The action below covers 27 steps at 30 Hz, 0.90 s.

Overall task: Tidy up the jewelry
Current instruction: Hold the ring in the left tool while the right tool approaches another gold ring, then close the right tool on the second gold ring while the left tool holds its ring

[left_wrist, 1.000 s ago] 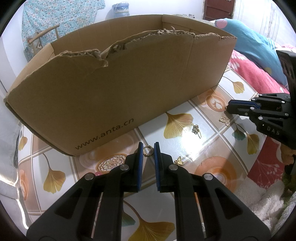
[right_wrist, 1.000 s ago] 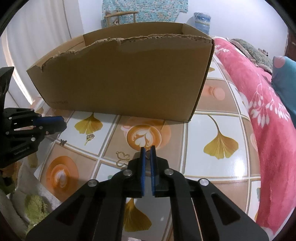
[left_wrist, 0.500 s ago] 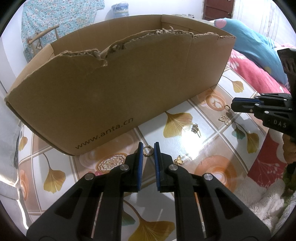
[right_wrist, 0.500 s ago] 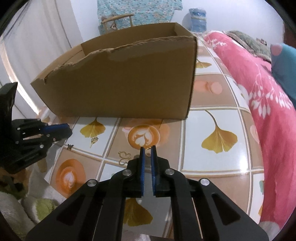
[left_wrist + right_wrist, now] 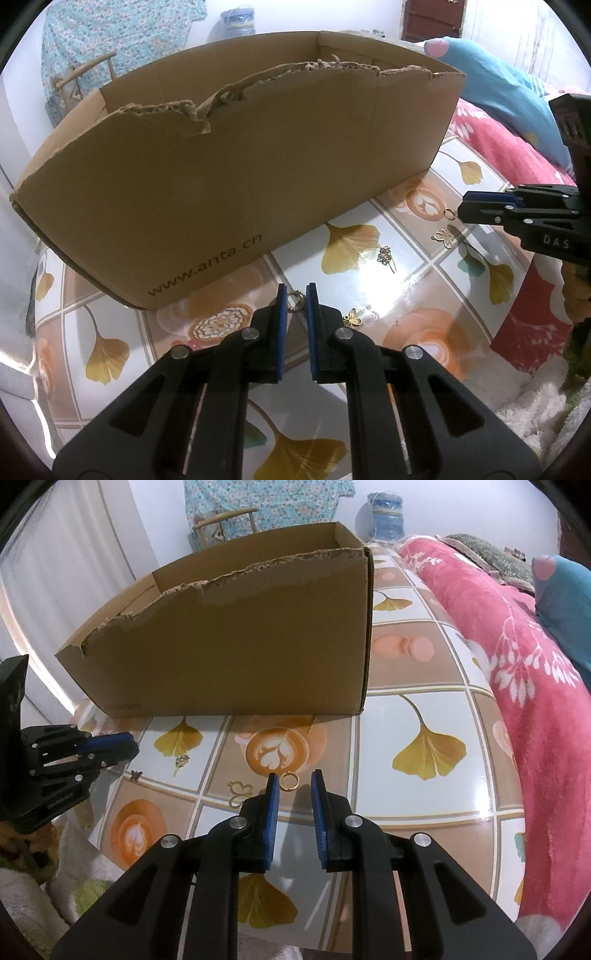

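We judge the job to be in its early part: nothing shows as put away, since the inside of the cardboard box (image 5: pixel 221 184) is hidden from both cameras and we cannot tell what it holds. The left gripper (image 5: pixel 295 291) hangs low over the tiled tabletop (image 5: pixel 406 805), just in front of the box. Its jaws are drawn close on a small gold ring (image 5: pixel 296 301) that sits between the tips and appears pinched there. The right gripper (image 5: pixel 294 777) has just been opening its jaws. A second gold ring (image 5: pixel 289 781) sits between them, close against the left pad with clear space on its other side, so nothing is clamped. Whether that ring lies on the table or clings to the pad, we cannot tell. Three more pieces lie loose on the table between the two grippers: an open butterfly outline (image 5: pixel 240 792), a small flower pendant (image 5: pixel 181 761) and a tiny butterfly charm (image 5: pixel 136 775). We reckon most of the sorting is left to do. Both rings and these three pieces have yet to be placed, and all are thin, flat and hard to pick off the glossy surface.
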### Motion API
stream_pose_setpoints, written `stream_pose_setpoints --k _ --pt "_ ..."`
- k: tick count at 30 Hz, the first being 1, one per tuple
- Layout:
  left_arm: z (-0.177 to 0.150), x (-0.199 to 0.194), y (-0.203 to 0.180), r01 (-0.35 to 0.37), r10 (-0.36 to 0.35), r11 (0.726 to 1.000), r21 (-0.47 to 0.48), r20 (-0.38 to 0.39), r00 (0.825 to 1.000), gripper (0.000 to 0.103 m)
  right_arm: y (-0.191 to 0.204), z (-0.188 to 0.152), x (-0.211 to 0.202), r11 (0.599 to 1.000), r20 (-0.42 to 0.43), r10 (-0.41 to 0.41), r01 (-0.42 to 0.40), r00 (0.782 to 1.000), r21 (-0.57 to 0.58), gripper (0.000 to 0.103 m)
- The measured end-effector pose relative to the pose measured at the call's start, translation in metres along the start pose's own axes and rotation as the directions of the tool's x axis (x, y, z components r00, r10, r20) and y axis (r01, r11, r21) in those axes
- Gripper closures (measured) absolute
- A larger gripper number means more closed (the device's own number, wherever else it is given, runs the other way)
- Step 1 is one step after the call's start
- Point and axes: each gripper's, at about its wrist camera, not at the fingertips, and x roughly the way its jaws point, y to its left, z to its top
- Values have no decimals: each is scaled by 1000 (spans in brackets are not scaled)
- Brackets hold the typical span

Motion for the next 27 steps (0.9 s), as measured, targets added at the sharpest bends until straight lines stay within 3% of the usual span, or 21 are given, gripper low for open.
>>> stream_pose_setpoints --k 3,16,27 --pt "0 0 -1 1 -1 1000 0 1 1000 94 5 1 1 1000 -2 -18 18 1000 -12 77" --pt "0 1 1 1 -1 1000 -1 1 1000 94 21 4 12 994 -2 -89 89 996 -56 77" --pt "1 2 0 1 -1 1000 -1 2 1000 94 23 4 11 995 -9 -81 80 997 -57 85"
